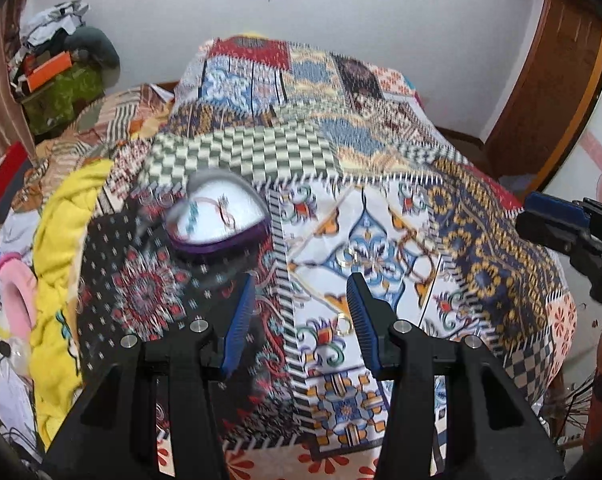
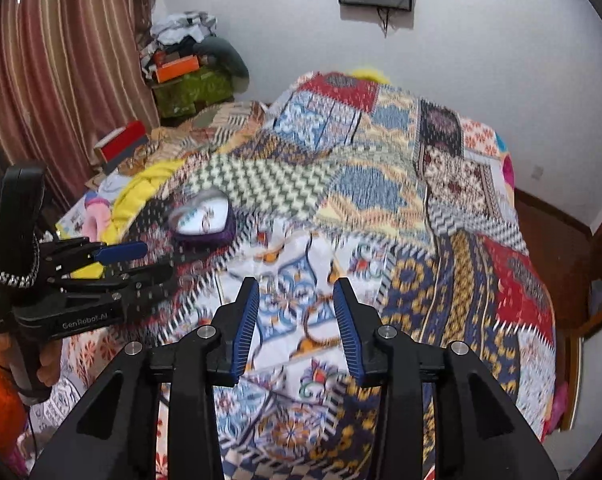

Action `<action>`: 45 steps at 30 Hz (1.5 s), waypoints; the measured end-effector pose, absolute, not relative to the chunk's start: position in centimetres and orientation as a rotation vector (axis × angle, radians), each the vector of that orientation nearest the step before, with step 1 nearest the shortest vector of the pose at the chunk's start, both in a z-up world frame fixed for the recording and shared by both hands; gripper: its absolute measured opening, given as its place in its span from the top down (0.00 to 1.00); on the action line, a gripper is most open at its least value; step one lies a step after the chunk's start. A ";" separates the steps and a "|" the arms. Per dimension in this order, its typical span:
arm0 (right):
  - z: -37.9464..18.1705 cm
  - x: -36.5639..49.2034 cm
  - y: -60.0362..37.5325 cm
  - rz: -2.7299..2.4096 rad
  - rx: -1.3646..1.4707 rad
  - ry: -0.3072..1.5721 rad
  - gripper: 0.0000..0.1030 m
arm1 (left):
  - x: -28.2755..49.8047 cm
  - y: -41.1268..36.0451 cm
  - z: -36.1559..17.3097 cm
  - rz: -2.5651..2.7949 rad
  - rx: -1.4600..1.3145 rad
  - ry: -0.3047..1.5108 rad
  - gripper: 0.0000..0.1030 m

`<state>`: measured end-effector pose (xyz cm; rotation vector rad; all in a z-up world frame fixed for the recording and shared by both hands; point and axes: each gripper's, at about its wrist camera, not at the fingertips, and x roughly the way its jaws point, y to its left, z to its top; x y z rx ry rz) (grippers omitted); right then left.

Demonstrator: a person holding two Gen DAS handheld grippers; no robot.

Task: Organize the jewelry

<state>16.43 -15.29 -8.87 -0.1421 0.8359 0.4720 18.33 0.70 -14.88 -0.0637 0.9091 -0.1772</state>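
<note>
A heart-shaped purple jewelry box [image 1: 217, 216] lies open on the patchwork bedspread, its white lining showing a few small pieces of jewelry; it also shows in the right wrist view as the same box [image 2: 205, 220]. Small gold rings [image 1: 343, 322] lie on the white patterned patch of the cover. My left gripper [image 1: 301, 284] hovers open just in front of the box, nothing between its blue pads. My right gripper [image 2: 297, 288] is open too, over the white patch to the right of the box. Both views are blurred by motion.
A yellow cloth [image 1: 61, 280] and a pink ring-shaped item [image 1: 17, 296] lie at the bed's left side. A red box [image 2: 121, 144], piled clutter [image 2: 185, 64] and a striped curtain [image 2: 61, 60] stand at the back left. A wooden door frame [image 1: 549, 92] is at the right.
</note>
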 end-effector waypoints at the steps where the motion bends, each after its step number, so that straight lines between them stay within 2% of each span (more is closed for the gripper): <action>1: -9.3 16.3 -15.2 0.481 -0.149 0.847 0.59 | 18.2 0.6 -15.3 -0.179 -0.065 0.920 0.55; 4: -10.9 15.7 -14.6 0.504 -0.171 0.886 0.49 | 17.9 0.6 -16.5 -0.175 -0.063 0.951 0.55; 19: -19.2 18.4 -9.7 0.634 -0.209 1.136 0.49 | 16.7 2.9 -19.8 -0.138 -0.114 1.027 0.55; 23: -19.9 18.7 -9.6 0.633 -0.212 1.127 0.58 | 16.9 2.3 -20.1 -0.183 -0.122 1.033 0.55; 26: -19.8 18.6 -9.8 0.637 -0.212 1.109 0.74 | 17.2 1.5 -20.4 -0.209 -0.105 1.037 0.57; 31: -19.5 19.0 -10.3 0.635 -0.157 1.105 0.74 | 17.8 -0.4 -21.2 -0.276 -0.090 1.061 0.73; 40: -16.7 18.7 -13.1 0.590 -0.111 1.019 0.74 | 19.5 -3.1 -22.4 -0.323 -0.064 1.081 0.75; 45: -15.9 18.4 -14.3 0.570 -0.090 0.993 0.74 | 20.3 -3.5 -22.8 -0.288 -0.045 1.072 0.85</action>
